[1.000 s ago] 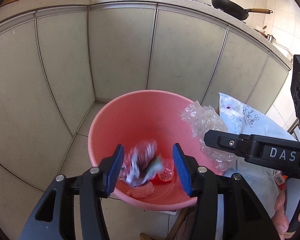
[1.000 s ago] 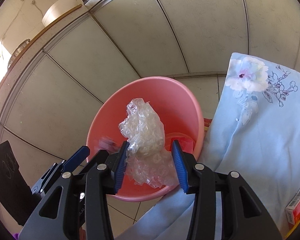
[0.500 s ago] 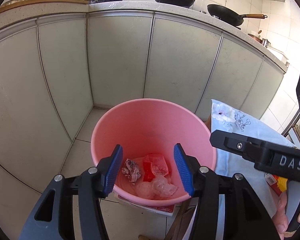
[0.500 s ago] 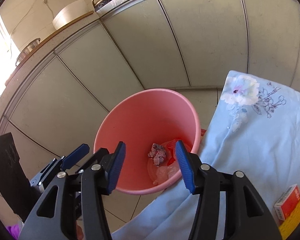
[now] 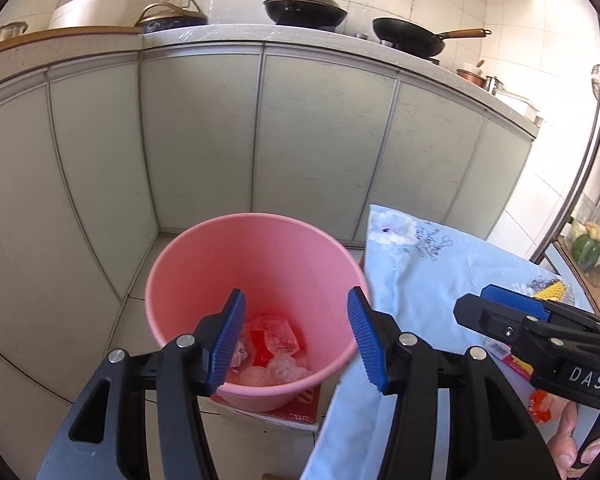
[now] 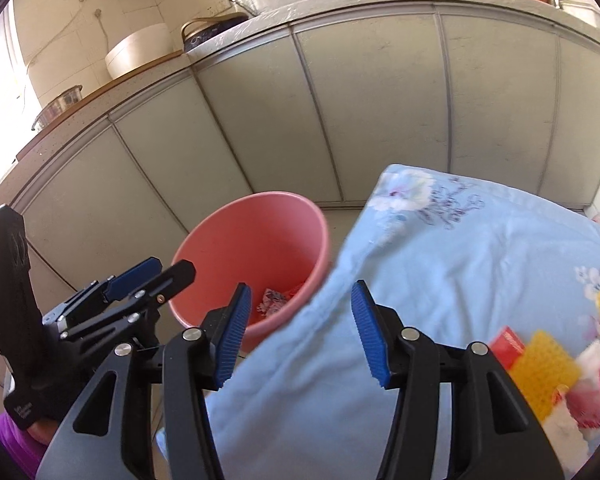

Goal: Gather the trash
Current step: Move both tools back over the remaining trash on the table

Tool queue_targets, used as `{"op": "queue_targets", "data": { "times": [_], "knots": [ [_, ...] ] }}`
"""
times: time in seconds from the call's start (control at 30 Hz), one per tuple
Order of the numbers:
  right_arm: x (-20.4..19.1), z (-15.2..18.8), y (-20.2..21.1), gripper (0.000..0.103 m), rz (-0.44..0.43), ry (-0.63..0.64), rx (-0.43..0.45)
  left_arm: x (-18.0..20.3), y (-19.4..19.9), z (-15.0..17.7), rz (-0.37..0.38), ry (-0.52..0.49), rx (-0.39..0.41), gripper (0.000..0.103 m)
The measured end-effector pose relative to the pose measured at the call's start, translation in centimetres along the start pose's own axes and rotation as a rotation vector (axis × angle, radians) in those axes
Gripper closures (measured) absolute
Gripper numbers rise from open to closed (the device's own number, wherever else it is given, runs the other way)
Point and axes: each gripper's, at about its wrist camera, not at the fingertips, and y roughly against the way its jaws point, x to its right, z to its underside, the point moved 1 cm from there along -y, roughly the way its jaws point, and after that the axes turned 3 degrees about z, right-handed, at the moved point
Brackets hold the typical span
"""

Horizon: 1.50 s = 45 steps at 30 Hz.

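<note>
Your left claw [image 5: 296, 338] hangs over the round pink plastic bucket [image 5: 204, 264], jaws apart with nothing in them. Your right claw [image 6: 298, 330] is also spread and empty, above the pale blue floral cloth [image 6: 460, 264] on the bench; its jaws have just been widening. The trash, a red plastic wrapper [image 5: 274, 334] and crumpled clear film [image 5: 276, 372], lies on the bucket's bottom.

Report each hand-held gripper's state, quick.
Left hand-held gripper: open, holding nothing, above the pink bucket.
Right hand-held gripper: jaws just opened, nothing between them, over the blue floral cloth.
</note>
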Motion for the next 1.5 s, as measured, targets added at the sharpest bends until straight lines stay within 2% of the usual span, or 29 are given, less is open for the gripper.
{"op": "queue_targets", "data": {
  "times": [0.27, 0.43, 0.6, 0.73, 0.93, 1.2, 1.33, 1.5],
  "knots": [
    [2.9, 2.6, 4.5, 0.05, 0.153, 0.019, 0.056, 3.2, 0.1, 0.4, 0.097, -0.039, -0.03, 0.051],
    [5.5, 4.5, 6.4, 0.05, 0.212, -0.026, 0.049, 5.4, 0.0, 0.9, 0.183, -0.063, -0.047, 0.052],
    [8.6, 6.1, 7.9, 0.05, 0.221, -0.107, 0.026, 7.9, 0.1, 1.5, 0.237, -0.134, -0.039, 0.053],
    [9.8, 7.0, 9.1, 0.05, 0.239, -0.122, 0.027, 10.3, 0.2, 2.1, 0.267, -0.203, -0.052, 0.054],
    [11.5, 8.6, 10.3, 0.05, 0.291, -0.122, 0.006, 12.8, -1.0, 2.5, 0.363, -0.211, -0.12, 0.054],
    [13.5, 10.2, 11.2, 0.05, 0.308, -0.168, -0.013, 17.3, -2.0, 3.8, 0.474, -0.295, -0.189, 0.053],
    [14.3, 10.9, 11.8, 0.05, 0.313, -0.186, -0.005, 18.9, -3.2, 4.4, 0.496, -0.302, -0.236, 0.053],
    [15.4, 11.5, 12.3, 0.05, 0.305, -0.213, 0.0, 20.4, -4.7, 4.8, 0.476, -0.306, -0.266, 0.053]
  ]
}}
